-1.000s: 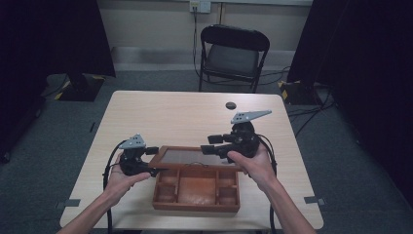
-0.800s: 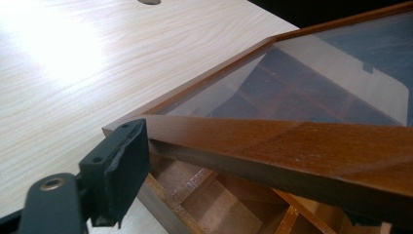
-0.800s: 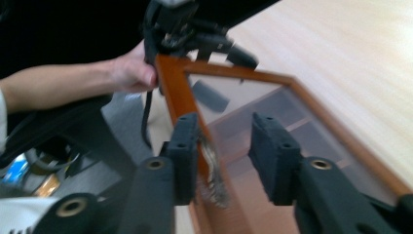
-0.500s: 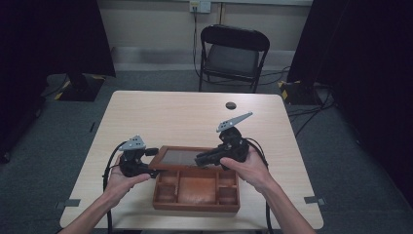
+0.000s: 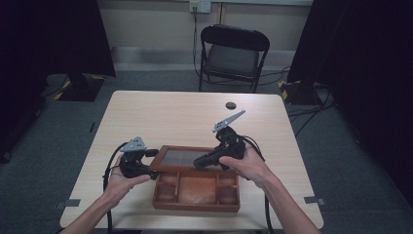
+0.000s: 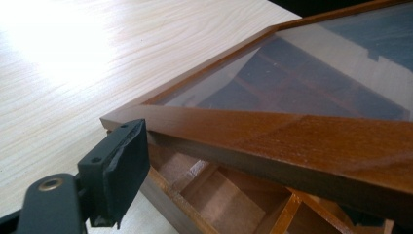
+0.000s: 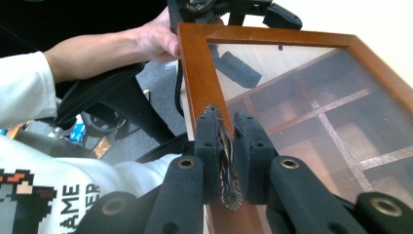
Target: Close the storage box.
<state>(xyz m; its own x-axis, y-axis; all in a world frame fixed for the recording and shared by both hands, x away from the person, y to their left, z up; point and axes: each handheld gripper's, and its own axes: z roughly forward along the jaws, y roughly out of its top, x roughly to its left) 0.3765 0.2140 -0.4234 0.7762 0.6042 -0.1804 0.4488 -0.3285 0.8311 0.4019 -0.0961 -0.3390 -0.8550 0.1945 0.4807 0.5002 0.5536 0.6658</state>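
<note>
The wooden box [image 5: 197, 187] lies on the near half of the counter [image 5: 160, 117], between the person's two hands, with its glass lid [image 5: 181, 158] lifted clear of the divided tray. In the high view the lid hangs over the far part of the box, and the open compartments show nearer the person.

At the left, the left gripper [image 5: 146, 163] sits at the lid's left end. In the left gripper view one black pad [image 6: 119, 168] stands just below the corner of the lid's wooden frame [image 6: 272, 136], with the compartments showing beneath it; the other pad is hidden under the frame at the lower right edge of that view, so I cannot tell whether this gripper is pinching the lid or merely spread around it.

Further right, the right gripper [image 5: 200, 163] reaches in over the lid's near rail. Its jaws have just been closing, and in the right gripper view [image 7: 226, 151] they are pressed on a small metal clasp [image 7: 227, 168] that stands up from the frame rail, pinched between the two pads.

Beyond the box, a small dark round thing [image 5: 230, 105] lies on the far side of the counter, well apart, and a folding chair [image 5: 233, 56] stands behind it on the floor.
</note>
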